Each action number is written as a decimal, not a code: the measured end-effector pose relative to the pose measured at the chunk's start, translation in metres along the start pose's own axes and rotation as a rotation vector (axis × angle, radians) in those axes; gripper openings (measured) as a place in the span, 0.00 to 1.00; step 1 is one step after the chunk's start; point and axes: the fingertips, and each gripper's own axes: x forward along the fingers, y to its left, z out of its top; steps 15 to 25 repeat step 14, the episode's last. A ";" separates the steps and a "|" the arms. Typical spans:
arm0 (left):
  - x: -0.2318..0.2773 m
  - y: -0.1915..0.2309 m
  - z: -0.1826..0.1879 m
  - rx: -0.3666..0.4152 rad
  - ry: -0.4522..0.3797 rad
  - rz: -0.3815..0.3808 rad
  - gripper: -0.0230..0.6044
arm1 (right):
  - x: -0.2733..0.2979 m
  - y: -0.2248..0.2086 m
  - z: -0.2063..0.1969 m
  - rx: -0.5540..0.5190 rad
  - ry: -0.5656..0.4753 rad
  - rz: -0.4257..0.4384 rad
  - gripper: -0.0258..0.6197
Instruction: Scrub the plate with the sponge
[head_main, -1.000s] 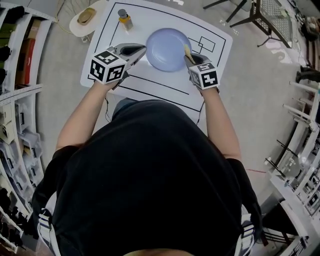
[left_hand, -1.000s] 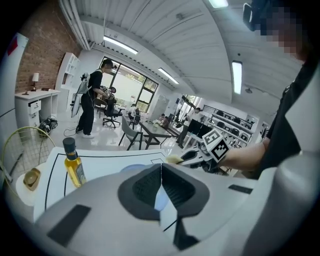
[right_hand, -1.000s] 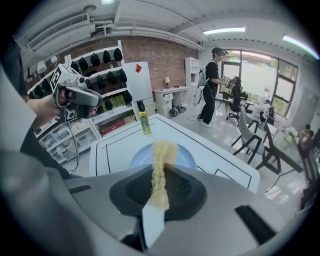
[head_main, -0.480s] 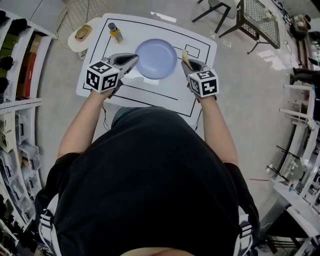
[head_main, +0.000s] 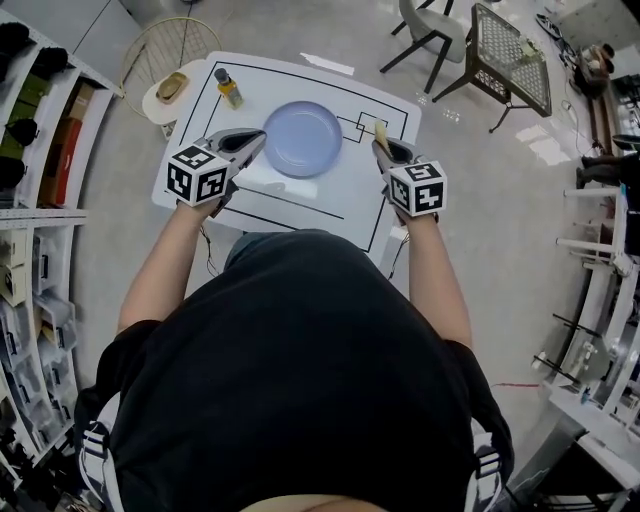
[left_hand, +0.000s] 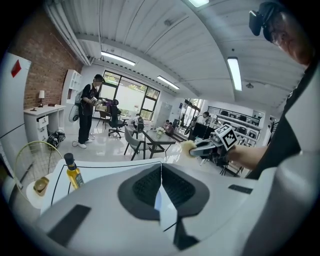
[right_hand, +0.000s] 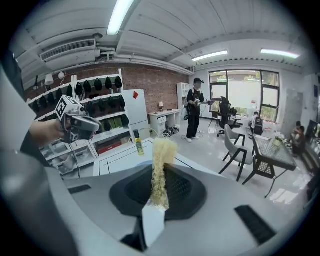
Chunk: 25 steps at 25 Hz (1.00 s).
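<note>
**Sponge comes off the plate, right gripper swings wide**

Right gripper (head_main: 388, 150) has drawn away! A second ago its sponge (head_main: 380, 130) was up against the right rim of the plate (head_main: 303, 139); now there's a clear strip of white surface (head_main: 300, 205) between them, and the sponge hangs over the small marked rectangle to the plate's right. That gripper is clamped hard on the sponge, a yellow scrubby strip standing upright between the jaws in the right gripper view.

Over on the other side, the left gripper (head_main: 255, 139) has stayed with the plate, its tips right at the left rim. Its jaws are pressed together along a thin seam. A sliver of pale blue shows through the gap below, but whether the rim is actually pinched I can't tell.

The plate itself sits flat near the middle of the surface, pale blue and plain, with no suds or smears that I can make out. A yellow bottle (head_main: 229, 89) stands well apart at the far left corner.

So where are we? With the sponge lifted clear, no scrubbing is going on right now. This reads as either a break between strokes or the wrap-up. If there's more to do, the sponge has to come back across onto the plate's face while the left side steadies it.
</note>
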 end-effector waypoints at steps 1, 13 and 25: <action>-0.001 -0.002 0.001 0.003 0.003 0.003 0.05 | -0.004 -0.003 0.001 0.008 -0.009 -0.001 0.10; -0.009 -0.015 0.009 0.020 0.003 0.012 0.05 | -0.041 -0.018 0.018 0.042 -0.142 -0.051 0.10; -0.010 -0.016 0.010 0.022 0.004 0.012 0.05 | -0.043 -0.017 0.018 0.042 -0.149 -0.053 0.10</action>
